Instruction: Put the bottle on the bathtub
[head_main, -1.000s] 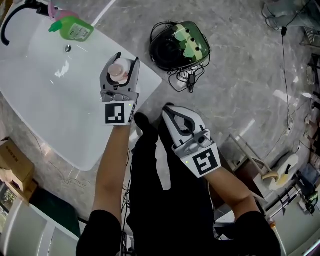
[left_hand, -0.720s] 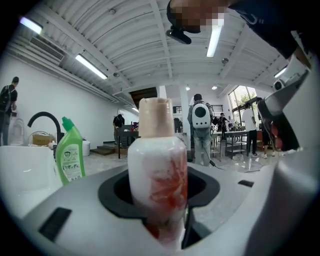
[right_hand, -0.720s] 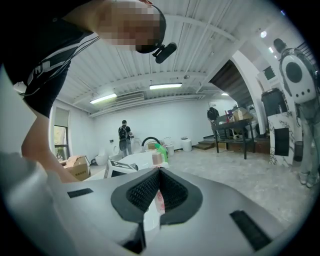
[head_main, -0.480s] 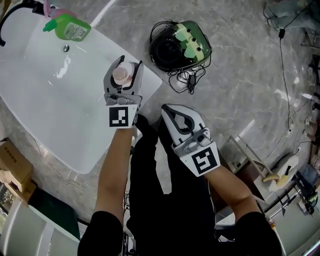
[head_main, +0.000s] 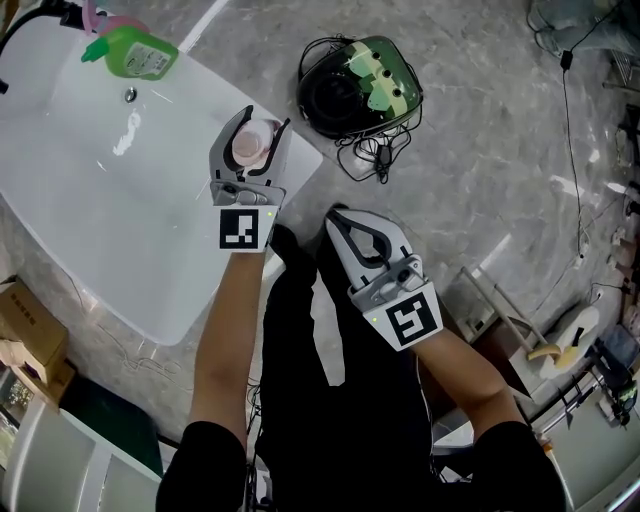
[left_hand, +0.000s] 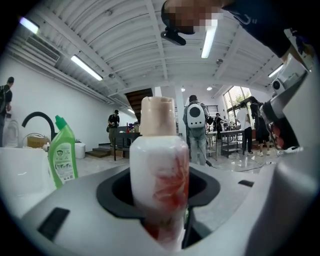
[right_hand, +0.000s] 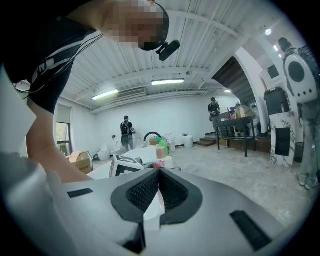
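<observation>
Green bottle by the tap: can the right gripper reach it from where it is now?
Probably not directly. The right gripper, jaws shut, is off the bathtub. The green bottle stands at the far corner, and the left gripper with its bottle lies between.

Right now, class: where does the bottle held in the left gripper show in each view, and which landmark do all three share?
Head view: bottle upper centre, between the left gripper's jaws.
Left gripper view: bottle at centre, filling the foreground.
Right gripper view: tiny, just above the right gripper's shut jaws.
Shared landmark: the green bottle.
</observation>
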